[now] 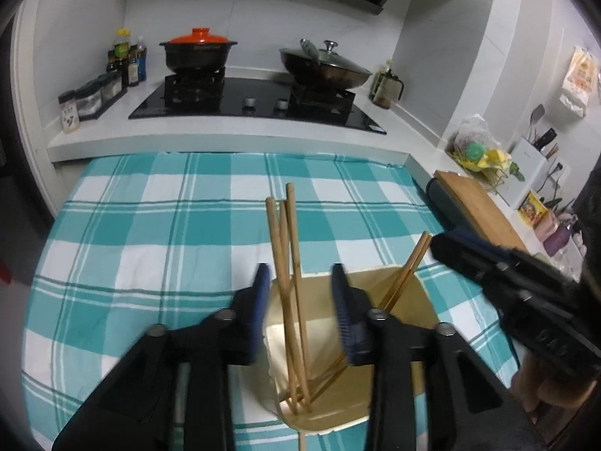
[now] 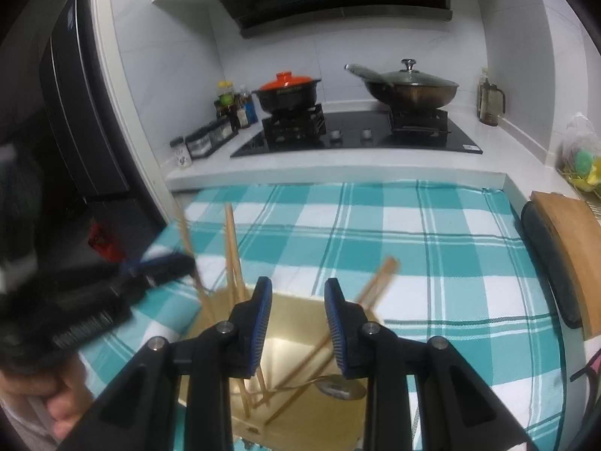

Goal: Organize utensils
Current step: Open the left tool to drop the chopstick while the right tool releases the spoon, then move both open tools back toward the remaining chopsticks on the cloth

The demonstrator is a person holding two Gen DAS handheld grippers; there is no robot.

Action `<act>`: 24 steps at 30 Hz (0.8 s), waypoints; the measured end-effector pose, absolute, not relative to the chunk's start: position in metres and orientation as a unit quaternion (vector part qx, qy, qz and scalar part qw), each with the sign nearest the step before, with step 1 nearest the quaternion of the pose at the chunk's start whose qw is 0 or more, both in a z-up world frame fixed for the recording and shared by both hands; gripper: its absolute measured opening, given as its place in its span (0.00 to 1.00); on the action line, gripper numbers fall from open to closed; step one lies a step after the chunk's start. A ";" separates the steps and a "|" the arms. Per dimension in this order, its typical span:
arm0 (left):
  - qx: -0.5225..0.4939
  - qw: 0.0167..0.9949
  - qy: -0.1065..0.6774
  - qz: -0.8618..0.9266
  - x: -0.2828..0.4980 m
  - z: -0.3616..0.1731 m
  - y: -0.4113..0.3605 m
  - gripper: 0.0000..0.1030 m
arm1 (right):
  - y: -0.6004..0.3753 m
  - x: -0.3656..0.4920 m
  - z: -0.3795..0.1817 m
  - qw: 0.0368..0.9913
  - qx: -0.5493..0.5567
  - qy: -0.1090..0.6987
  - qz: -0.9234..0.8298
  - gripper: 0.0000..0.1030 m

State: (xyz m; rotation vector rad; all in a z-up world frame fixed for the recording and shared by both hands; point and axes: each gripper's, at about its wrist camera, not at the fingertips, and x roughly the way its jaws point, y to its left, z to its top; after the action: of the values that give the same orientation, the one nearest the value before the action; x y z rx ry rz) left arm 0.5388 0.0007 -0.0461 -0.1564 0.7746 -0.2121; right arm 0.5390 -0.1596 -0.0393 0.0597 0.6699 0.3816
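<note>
A checked cloth (image 1: pixel 150 225) covers the desk across mid-frame. At lower centre stands a tan holder (image 1: pixel 409 300) with chopsticks (image 1: pixel 291 248) leaning inside and a spoon (image 2: pixel 340 389). Above it, left tool (image 1: pixel 300 308) and right tool (image 2: pixel 296 323) both stand spread, gripping nothing.

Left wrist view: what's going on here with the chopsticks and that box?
A person is sorting utensils with two handheld grippers over a tan box on a teal checked cloth. The left gripper is open, with three wooden chopsticks standing between its fingers and leaning in the box, not gripped. The right gripper is open above the same box, holding nothing. Two more chopsticks lean at the box's right side, and a metal spoon lies inside.
</note>
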 end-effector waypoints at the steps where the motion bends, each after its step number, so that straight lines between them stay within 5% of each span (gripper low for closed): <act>1: -0.078 0.919 0.374 -0.098 0.537 -0.045 0.003 0.63 | -0.162 0.537 -0.031 0.929 0.035 0.319 0.186 0.29; 7: -0.072 0.924 0.363 -0.095 0.507 -0.023 0.019 0.67 | -0.169 0.500 0.024 0.947 0.015 0.266 0.180 0.33; 13: 0.002 0.929 0.362 -0.084 0.428 -0.004 0.041 0.87 | -0.182 0.433 0.047 0.950 0.000 0.248 0.190 0.44; 24: 0.040 0.910 0.408 -0.054 0.277 -0.072 0.066 0.93 | -0.208 0.313 -0.034 0.931 -0.081 0.315 0.166 0.45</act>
State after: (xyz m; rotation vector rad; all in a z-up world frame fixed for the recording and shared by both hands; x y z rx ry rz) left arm 0.2772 0.0661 -0.0720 0.0831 0.8419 -0.1115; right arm 0.3130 -0.2083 -0.0339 -0.1651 0.6456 0.3390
